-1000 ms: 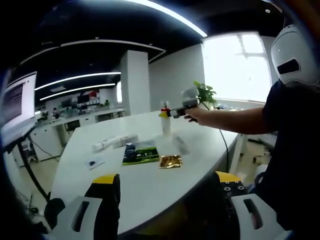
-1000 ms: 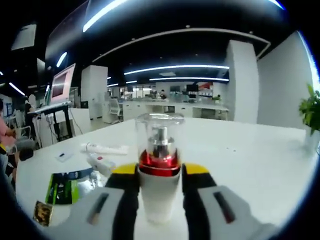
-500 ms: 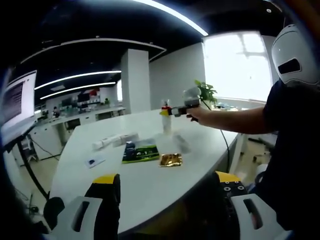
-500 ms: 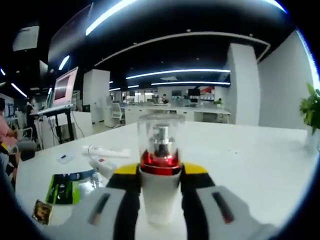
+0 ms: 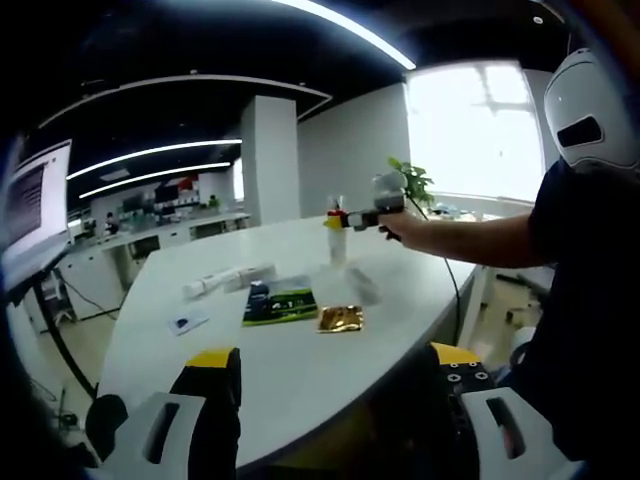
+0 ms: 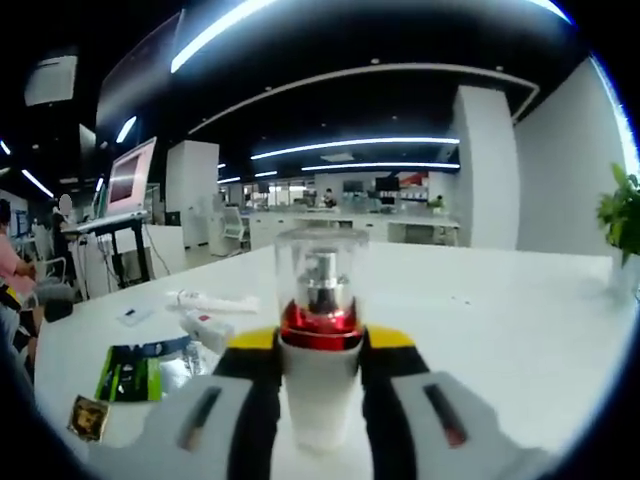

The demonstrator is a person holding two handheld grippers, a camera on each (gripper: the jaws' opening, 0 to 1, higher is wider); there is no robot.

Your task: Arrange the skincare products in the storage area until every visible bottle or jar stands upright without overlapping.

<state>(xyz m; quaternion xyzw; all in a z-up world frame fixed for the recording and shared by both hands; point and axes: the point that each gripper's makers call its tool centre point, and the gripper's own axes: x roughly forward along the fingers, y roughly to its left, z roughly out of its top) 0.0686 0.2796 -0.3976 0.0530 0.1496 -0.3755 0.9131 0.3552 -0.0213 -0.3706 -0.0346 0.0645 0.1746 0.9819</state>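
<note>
**Pump bottle clamped upright over the desk**

Right gripper (image 6: 322, 375) clenching a white pump bottle (image 6: 321, 340) between its yellow-tipped jaws, gripping the white body just below the red collar. Bottle standing upright, clear cap on top with the silver pump showing through, base at or just above the white desk (image 6: 520, 330); contact with the surface impossible to tell. In the left gripper view, that same right gripper (image 5: 352, 219) reaching out from the right on a person's outstretched arm (image 5: 460, 238), holding the bottle (image 5: 336, 240) over the far part of the desk (image 5: 290, 370), toward its far right edge.

Left gripper (image 5: 335, 410) hanging released at the near edge of the desk, jaws set wide apart, nothing between them.

Lying flat around the middle of the desk: a green and black sachet (image 5: 280, 305), a gold sachet (image 5: 341, 320) just beside it toward the right edge, a clear packet (image 5: 362, 286) beyond the gold one. Further toward the far left edge, a long white tube (image 5: 228, 282) lying on its side, and a small white card (image 5: 187, 323) near the left edge. In the right gripper view, sitting off to the left of the clamped bottle: the green sachet (image 6: 135, 372), the gold sachet (image 6: 88, 417), the white tube (image 6: 212, 300) and another small white item with a red mark (image 6: 205, 326), also lying down.

A potted plant (image 6: 622, 225) standing at the desk's far right edge.
</note>
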